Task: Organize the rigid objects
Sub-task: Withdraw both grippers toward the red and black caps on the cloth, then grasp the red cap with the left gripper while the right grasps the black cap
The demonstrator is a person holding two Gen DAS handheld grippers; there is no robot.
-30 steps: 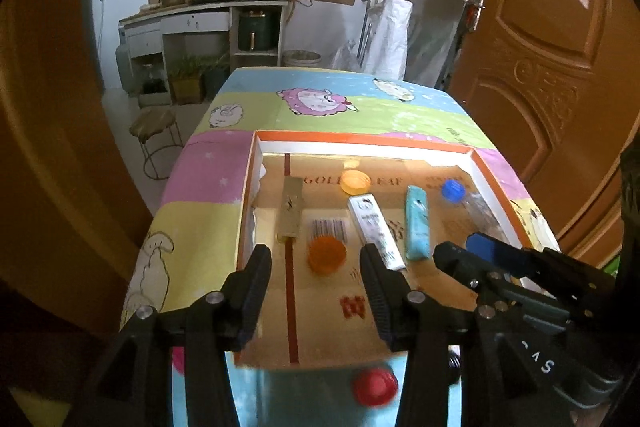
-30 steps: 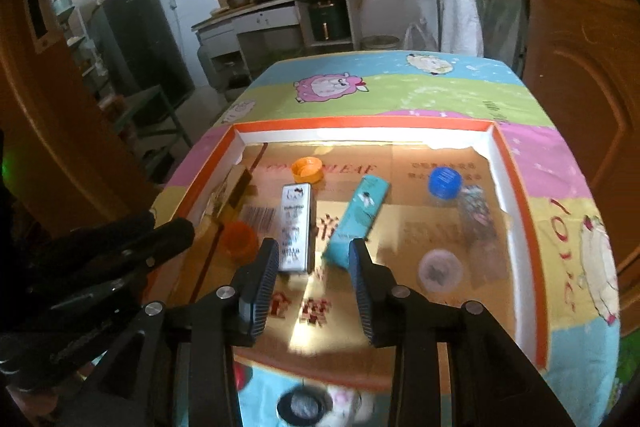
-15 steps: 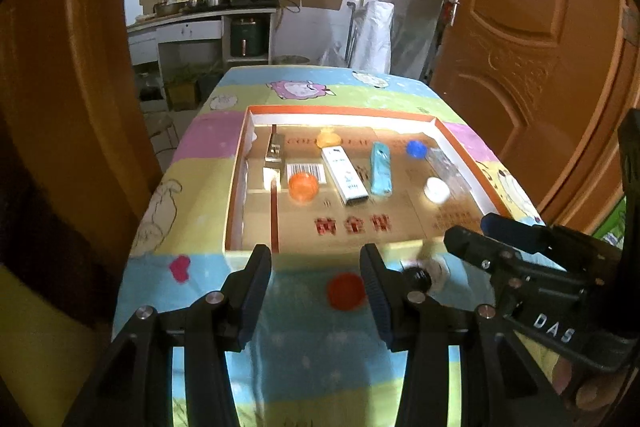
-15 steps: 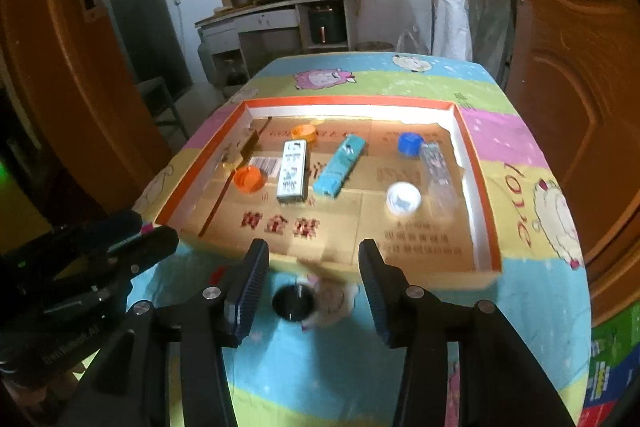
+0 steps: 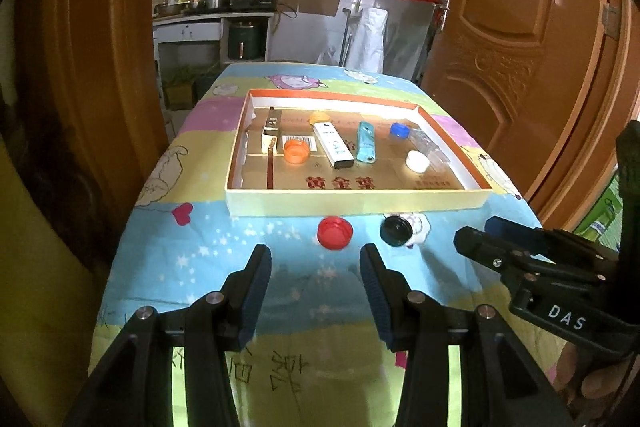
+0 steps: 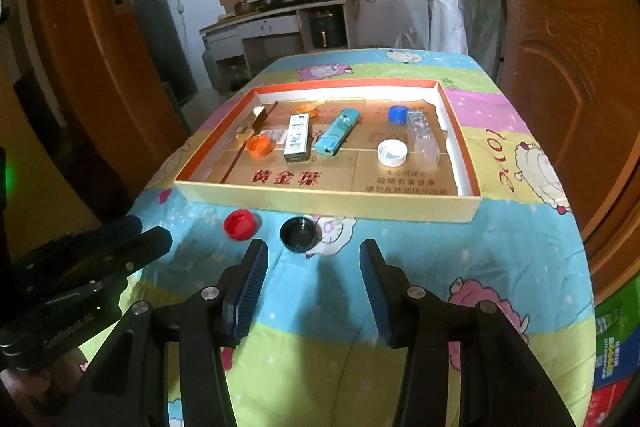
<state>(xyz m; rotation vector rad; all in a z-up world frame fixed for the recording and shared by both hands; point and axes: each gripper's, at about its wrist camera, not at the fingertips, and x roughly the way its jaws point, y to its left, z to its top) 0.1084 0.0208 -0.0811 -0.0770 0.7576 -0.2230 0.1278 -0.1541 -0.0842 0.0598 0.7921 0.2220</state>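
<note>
A shallow cardboard tray (image 5: pixel 356 201) (image 6: pixel 328 205) with an orange rim lies on the table. Inside it are an orange cap (image 5: pixel 296 150), a white box (image 5: pixel 333 145), a teal lighter (image 5: pixel 366 142), a blue cap (image 5: pixel 399 130), a white cap (image 5: pixel 417 161) and a clear bottle (image 6: pixel 423 137). On the cloth in front of the tray sit a red cap (image 5: pixel 335 233) (image 6: pixel 239 224) and a black cap (image 5: pixel 396 230) (image 6: pixel 298 233). My left gripper (image 5: pixel 315 279) is open and empty, just short of the red cap. My right gripper (image 6: pixel 313 275) is open and empty, just short of the black cap.
The table wears a colourful cartoon cloth (image 6: pixel 460 267). Brown wooden doors (image 5: pixel 520 27) stand on both sides. A kitchen counter (image 6: pixel 276 19) with pots is at the back. A green carton (image 6: pixel 616 343) sits on the floor to the right.
Both grippers have drawn back from over the tray to the near part of the table. The right gripper's jaws have widened. The white cap lies in the tray.
</note>
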